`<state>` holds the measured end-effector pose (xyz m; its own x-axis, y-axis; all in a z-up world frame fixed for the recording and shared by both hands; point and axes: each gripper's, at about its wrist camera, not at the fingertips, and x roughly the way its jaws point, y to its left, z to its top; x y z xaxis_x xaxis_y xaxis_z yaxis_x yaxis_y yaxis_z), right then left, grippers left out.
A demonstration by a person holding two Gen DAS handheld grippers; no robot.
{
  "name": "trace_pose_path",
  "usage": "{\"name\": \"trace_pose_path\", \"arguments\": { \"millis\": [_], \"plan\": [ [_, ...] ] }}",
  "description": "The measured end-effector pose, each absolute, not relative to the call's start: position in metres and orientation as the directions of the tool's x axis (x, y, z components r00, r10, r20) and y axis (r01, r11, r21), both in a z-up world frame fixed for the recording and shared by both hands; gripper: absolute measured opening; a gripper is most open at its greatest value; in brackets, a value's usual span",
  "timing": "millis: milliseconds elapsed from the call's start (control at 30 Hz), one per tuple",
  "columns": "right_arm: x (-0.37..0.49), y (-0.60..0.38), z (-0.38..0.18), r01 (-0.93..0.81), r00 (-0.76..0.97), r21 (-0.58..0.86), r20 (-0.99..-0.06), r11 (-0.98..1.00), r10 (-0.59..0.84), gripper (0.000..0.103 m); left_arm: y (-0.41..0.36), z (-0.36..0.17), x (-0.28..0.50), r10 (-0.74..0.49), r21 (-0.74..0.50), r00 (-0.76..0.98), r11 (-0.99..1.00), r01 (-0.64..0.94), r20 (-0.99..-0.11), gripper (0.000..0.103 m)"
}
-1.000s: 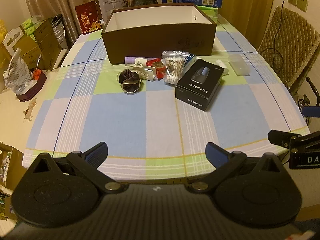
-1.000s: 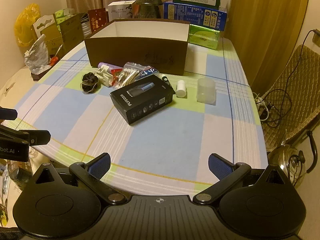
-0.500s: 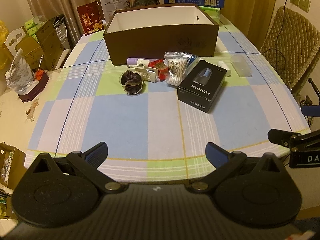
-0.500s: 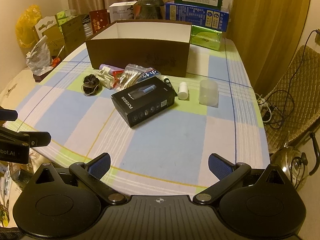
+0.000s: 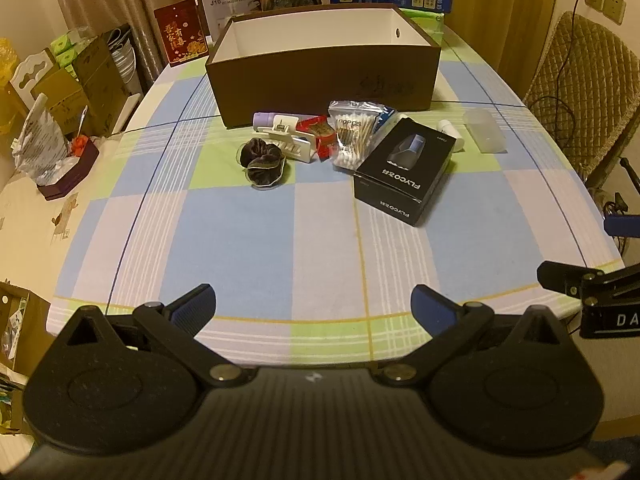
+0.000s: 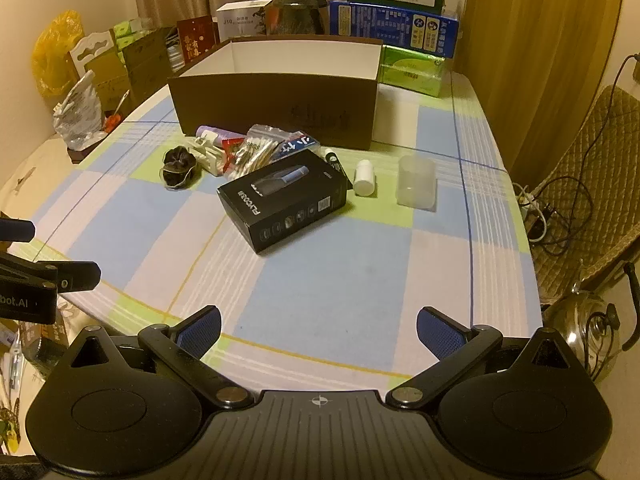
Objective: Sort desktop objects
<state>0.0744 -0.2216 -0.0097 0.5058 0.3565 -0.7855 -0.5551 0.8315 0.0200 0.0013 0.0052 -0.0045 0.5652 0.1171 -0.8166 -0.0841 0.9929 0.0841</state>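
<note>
desktop lot, unsorted, both tongs idle

left tongs: held above the near edge of the surface, spread wide apart, nothing between them. right tongs: likewise spread apart and empty, set just beside the left.

items are listed as lying in a loose row in front of the brown open box, none seen inside it: dark scrunchie; white hair clip, touching a lilac tube; red packet; bag of cotton swabs, overlapped at its right by the black flyco box; small white bottle on its side; clear plastic container, near the bottle.

risks noted, as judgement: the cluster at the left is packed tight, so a neighbour may be dragged or pinched when one piece is taken. the swab bag is soft and may slip. the black box is broad and may exceed the opening unless gripped across its narrow side. the bottle may roll if nudged.
</note>
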Motion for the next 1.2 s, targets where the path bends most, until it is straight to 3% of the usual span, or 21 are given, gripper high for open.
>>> {"name": "trace_pose_path", "arguments": {
  "millis": [300,1200],
  "plan": [
    [0.077,-0.225,-0.011,-0.554,0.502,0.024,-0.787,0.832,0.357,0.101,0.003,-0.004,0.003,0.158,0.086,0.554,0.984,-0.153,-0.818,0.102],
    [0.106,-0.212,-0.022,-0.506,0.469,0.108,-0.798,0.856,0.378,0.101,0.049,-0.011,0.041,0.14,0.072,0.553,0.987,-0.144,-0.822,0.1]
  ]
}}
